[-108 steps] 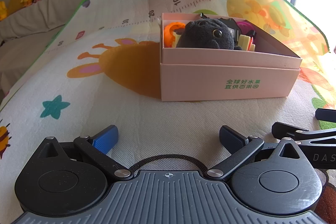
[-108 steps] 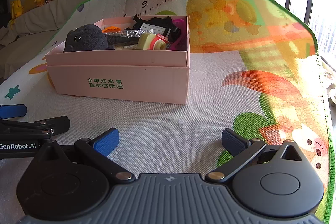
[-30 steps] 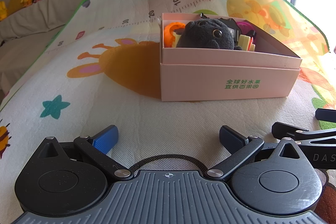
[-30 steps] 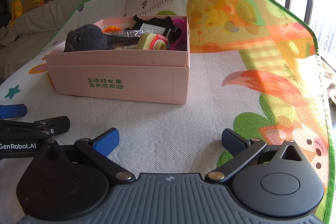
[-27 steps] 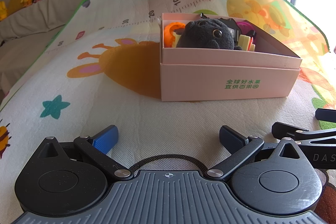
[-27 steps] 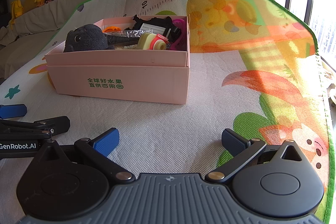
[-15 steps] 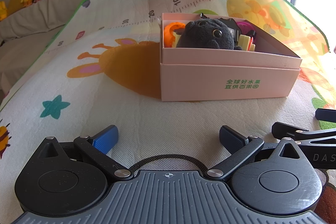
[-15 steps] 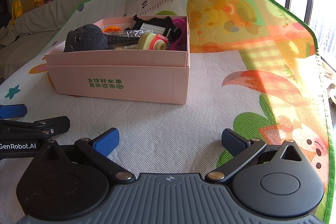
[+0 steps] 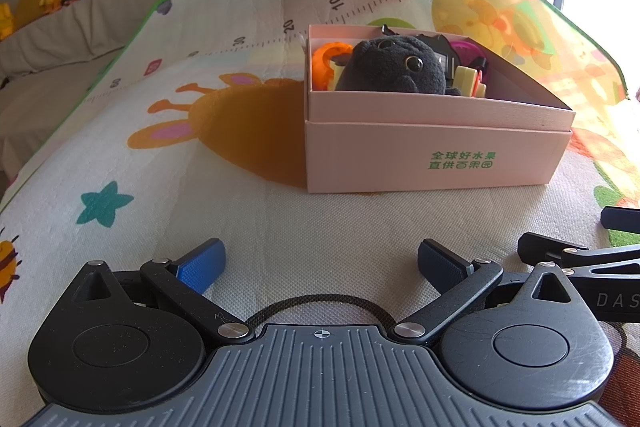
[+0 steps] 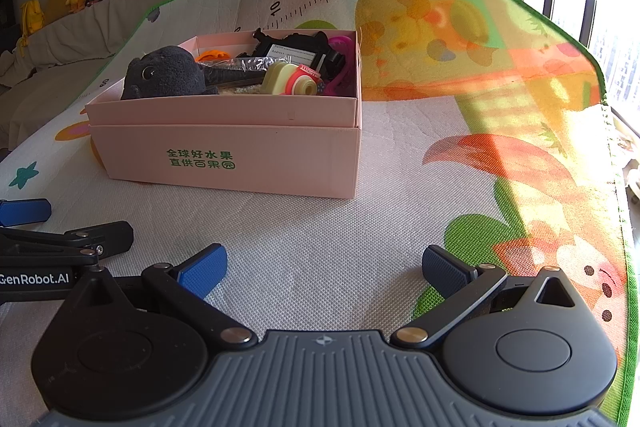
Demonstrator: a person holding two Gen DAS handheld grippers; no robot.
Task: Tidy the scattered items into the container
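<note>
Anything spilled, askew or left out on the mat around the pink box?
Nothing stands out. The pink box sits flat on the mat, the black plush and other items lie inside it, and no loose items show on the mat.

Nothing has moved or changed since the earlier pictures

one pink box (image 10: 256, 163), one black plush (image 9: 394, 69), two grippers (image 9: 320, 265)

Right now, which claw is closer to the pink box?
Neither, really. The left claw and the right claw rest side by side on the mat, both open and empty, both short of the box.
</note>
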